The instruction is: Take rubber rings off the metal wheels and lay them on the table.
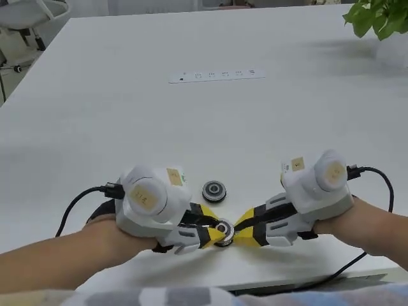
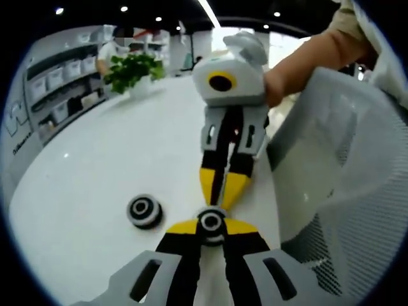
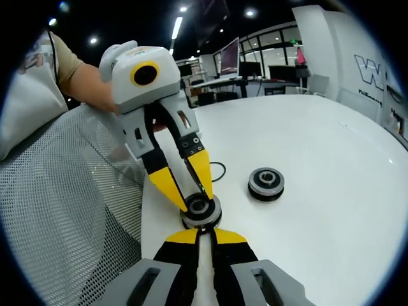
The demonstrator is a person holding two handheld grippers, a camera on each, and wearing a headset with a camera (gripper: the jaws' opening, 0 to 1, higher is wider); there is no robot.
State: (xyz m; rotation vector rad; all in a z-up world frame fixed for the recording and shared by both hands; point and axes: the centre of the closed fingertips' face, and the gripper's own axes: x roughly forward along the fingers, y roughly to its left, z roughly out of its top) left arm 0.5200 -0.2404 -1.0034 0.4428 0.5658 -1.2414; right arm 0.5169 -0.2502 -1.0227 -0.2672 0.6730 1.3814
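Observation:
A small metal wheel (image 1: 224, 229) with a black rubber ring is held just above the near edge of the white table (image 1: 191, 127), between both grippers. My left gripper (image 1: 217, 233) comes in from the left and is shut on the wheel (image 2: 210, 220), one yellow tip on each side. The right gripper (image 1: 238, 231) meets it from the right, its jaws pinched together on the wheel's rim (image 3: 201, 209), on the rubber ring. A second wheel (image 1: 214, 191), with its ring on, lies flat on the table just behind them.
A white power strip (image 1: 217, 76) lies mid-table, and a green plant (image 1: 377, 16) stands at the far right corner. A mesh chair back (image 3: 64, 210) is close behind the table's near edge. Cables trail from both grippers.

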